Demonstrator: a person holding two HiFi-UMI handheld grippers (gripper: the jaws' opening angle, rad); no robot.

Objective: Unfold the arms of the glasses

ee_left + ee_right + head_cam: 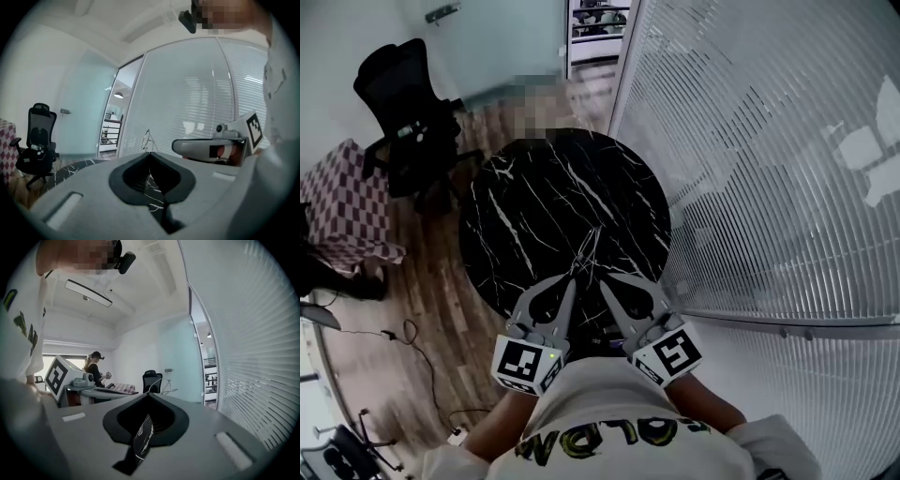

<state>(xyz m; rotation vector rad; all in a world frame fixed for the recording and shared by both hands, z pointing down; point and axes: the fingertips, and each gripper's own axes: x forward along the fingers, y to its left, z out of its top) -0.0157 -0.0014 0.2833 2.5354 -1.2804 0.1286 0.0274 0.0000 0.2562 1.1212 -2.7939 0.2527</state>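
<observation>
Thin wire-framed glasses (587,251) hang in the air over the round black marble table (534,187), held between both grippers close to my chest. My left gripper (574,281) has its jaws together on one end; in the left gripper view a wire part of the glasses (148,139) rises just past the left gripper's (150,153) tips. My right gripper (602,283) is shut on the other end. In the right gripper view a lens rim and thin arm of the glasses (164,386) stick out beyond the right gripper's (149,393) tips. Each gripper shows in the other's view, the right gripper (211,147) and the left gripper (89,390).
A black office chair (408,112) and a checkered-cloth seat (347,202) stand left of the table on the wood floor. A glass wall with blinds (769,141) runs along the right. A cable (412,337) lies on the floor. Another person (96,369) stands far off.
</observation>
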